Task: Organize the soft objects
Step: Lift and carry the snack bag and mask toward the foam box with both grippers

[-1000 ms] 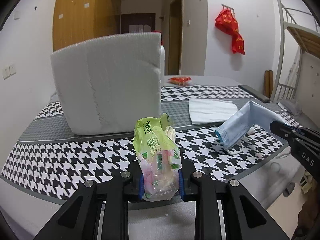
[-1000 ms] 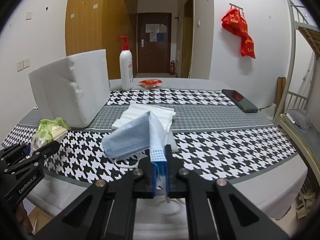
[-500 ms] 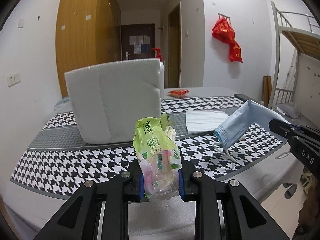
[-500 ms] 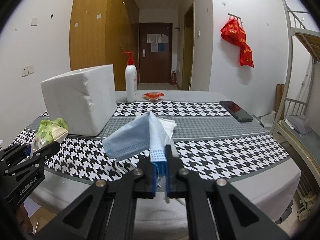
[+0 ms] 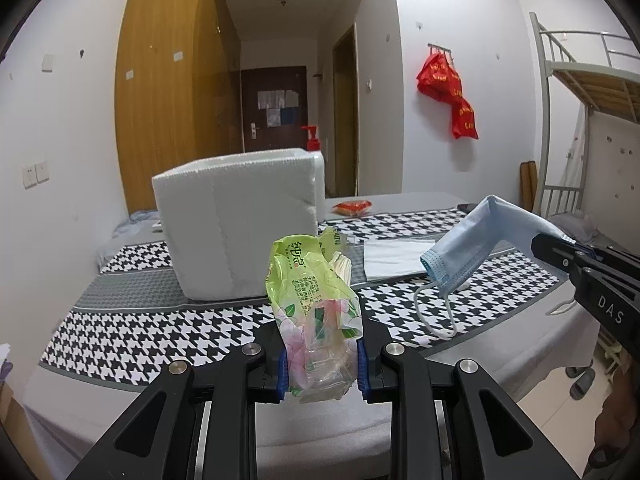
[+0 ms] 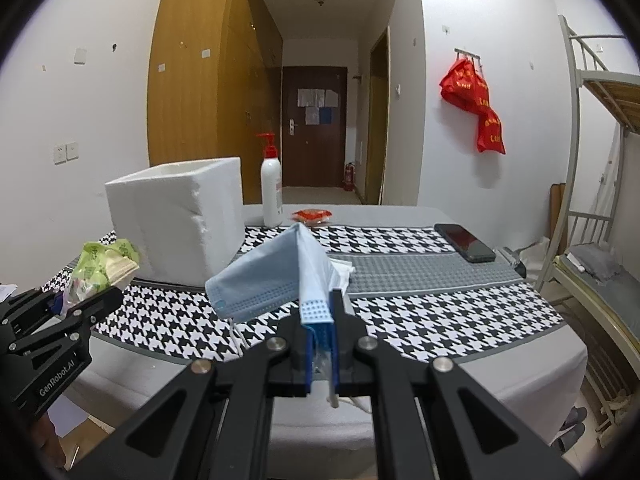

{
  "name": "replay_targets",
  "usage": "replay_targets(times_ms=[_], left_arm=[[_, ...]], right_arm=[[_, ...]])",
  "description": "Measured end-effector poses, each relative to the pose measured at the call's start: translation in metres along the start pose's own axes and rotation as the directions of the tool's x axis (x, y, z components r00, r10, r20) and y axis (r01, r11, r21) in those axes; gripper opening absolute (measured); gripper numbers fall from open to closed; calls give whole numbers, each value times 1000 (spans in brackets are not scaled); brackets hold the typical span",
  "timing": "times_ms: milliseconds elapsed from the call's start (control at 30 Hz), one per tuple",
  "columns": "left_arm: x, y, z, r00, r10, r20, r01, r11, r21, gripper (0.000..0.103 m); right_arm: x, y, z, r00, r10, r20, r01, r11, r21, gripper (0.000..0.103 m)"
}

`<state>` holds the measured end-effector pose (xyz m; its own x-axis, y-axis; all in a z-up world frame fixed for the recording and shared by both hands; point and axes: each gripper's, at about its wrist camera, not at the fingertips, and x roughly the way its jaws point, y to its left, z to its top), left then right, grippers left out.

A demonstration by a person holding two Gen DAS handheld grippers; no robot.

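Two hand-held grippers are raised above the near edge of a table covered with a black-and-white houndstooth cloth (image 5: 160,320). The left gripper (image 5: 322,364) is clamped on a green, flower-printed tissue pack (image 5: 316,300), its blue pads pressing the crumpled clear lower end from both sides; the pack stands upright between the fingers, off the table. The right gripper (image 6: 322,344) is closed tight on one edge of a light blue face mask (image 6: 268,280), which folds over and droops to the left with a white ear loop hanging beneath it, also clear of the cloth.

On the table behind the tissue pack stands a white foam box (image 5: 240,224), open at the top. A white pump bottle with a red top (image 6: 271,192) stands just beside the box's far right corner. A folded white tissue (image 5: 394,258) lies flat on the grey band of the cloth, to the right of the box. Farther back lies a small red packet (image 6: 312,215), and a black phone (image 6: 464,242) rests near the right side.
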<state>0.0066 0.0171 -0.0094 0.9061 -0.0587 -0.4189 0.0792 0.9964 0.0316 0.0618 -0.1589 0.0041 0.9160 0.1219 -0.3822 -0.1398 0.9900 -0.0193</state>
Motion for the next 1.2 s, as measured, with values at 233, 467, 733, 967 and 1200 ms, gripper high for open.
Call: replay_targets(times_ms=[233, 467, 733, 967, 1200], left_arm=[[-23, 3, -2, 999, 13, 37, -13, 1000, 5, 27], [-47, -1, -3, 996, 35, 85, -35, 999, 8, 27], [-63, 5, -1, 990, 64, 124, -63, 998, -6, 27], [-73, 22, -3, 984, 104, 143, -100, 994, -36, 27], [-74, 42, -7, 980, 141, 143, -131, 988, -77, 27]], right_arm=[[-19, 5, 2, 999, 9, 38, -9, 1000, -9, 9], [-40, 15, 4, 996, 26, 89, -23, 999, -31, 9], [-55, 22, 9, 990, 58, 126, -55, 998, -24, 9], [-58, 42, 12, 985, 106, 136, -99, 994, -56, 9], [-49, 57, 16, 983, 141, 119, -134, 989, -65, 9]])
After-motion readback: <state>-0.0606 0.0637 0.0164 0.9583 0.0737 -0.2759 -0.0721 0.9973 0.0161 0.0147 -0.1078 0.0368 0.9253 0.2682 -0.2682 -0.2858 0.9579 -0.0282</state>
